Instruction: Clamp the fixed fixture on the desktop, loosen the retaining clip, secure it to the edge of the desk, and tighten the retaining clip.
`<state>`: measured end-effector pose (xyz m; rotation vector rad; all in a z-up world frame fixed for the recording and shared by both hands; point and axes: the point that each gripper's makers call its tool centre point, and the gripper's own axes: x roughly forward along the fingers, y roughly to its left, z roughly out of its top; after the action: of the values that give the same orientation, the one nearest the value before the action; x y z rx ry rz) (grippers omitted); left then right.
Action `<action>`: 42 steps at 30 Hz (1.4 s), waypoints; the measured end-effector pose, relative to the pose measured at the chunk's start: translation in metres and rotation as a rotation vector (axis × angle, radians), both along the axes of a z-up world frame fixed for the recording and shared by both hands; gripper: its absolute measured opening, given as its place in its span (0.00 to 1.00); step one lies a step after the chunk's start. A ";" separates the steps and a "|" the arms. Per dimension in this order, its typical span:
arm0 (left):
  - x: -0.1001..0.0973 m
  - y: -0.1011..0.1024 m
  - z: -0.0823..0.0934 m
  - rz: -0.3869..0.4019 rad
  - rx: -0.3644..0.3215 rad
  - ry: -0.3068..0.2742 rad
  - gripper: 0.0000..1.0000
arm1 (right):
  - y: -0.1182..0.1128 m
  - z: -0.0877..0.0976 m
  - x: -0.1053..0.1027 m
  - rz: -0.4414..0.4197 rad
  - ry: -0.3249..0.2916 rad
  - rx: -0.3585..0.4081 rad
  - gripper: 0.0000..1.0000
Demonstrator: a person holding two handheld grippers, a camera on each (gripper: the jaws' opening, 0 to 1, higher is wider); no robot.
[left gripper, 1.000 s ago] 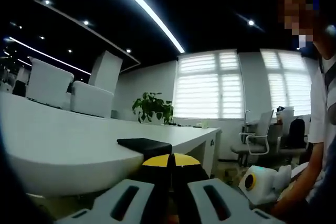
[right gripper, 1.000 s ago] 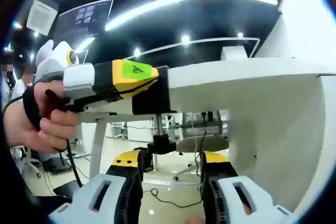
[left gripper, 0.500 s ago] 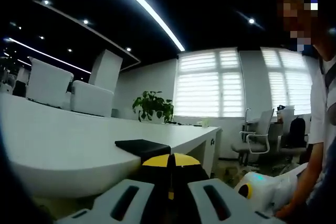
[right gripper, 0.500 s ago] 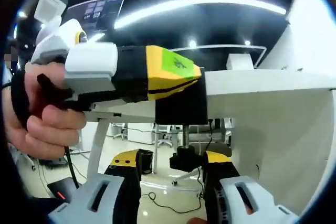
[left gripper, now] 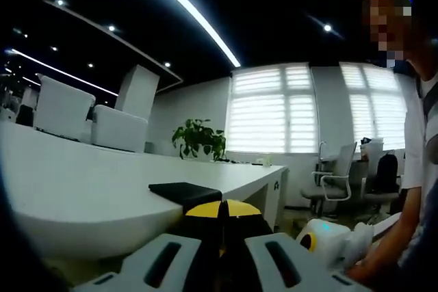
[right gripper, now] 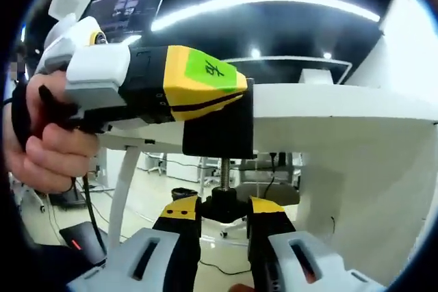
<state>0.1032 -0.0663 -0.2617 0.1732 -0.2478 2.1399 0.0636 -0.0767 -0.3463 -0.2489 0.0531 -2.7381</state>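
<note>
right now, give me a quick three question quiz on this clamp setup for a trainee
1. True or false: the right gripper has its jaws around the black screw knob beneath the white desk.
2. What does the left gripper hold? A) a potted plant B) the black clamp fixture C) a chair
3. Fill in: the fixture sits on the desk's ____.
Key: 1 true; 2 B; 3 edge.

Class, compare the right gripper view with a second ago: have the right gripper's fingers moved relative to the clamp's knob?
Yes. The right gripper has closed inward: its fingers, earlier spread wide of the knob below the desk edge, now pinch it.
</note>
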 end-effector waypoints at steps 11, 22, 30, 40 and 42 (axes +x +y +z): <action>0.000 0.001 0.000 -0.005 0.022 0.002 0.02 | -0.004 -0.006 -0.002 0.322 -0.023 0.004 0.24; 0.000 0.003 0.000 -0.014 0.028 0.003 0.02 | 0.002 -0.008 0.000 0.224 -0.021 0.044 0.30; 0.000 0.003 0.000 -0.014 0.019 0.009 0.02 | 0.017 -0.009 0.030 0.045 -0.078 -0.045 0.42; 0.000 0.003 0.000 -0.015 0.029 0.009 0.02 | 0.006 0.004 0.006 -0.108 -0.038 -0.045 0.41; 0.000 0.004 0.000 -0.017 0.030 0.008 0.02 | -0.002 0.004 0.002 -0.100 -0.038 -0.036 0.41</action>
<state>0.1032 -0.0623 -0.2614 0.1961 -0.2756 2.1191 0.0656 -0.0786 -0.3424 -0.2092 0.0058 -2.8445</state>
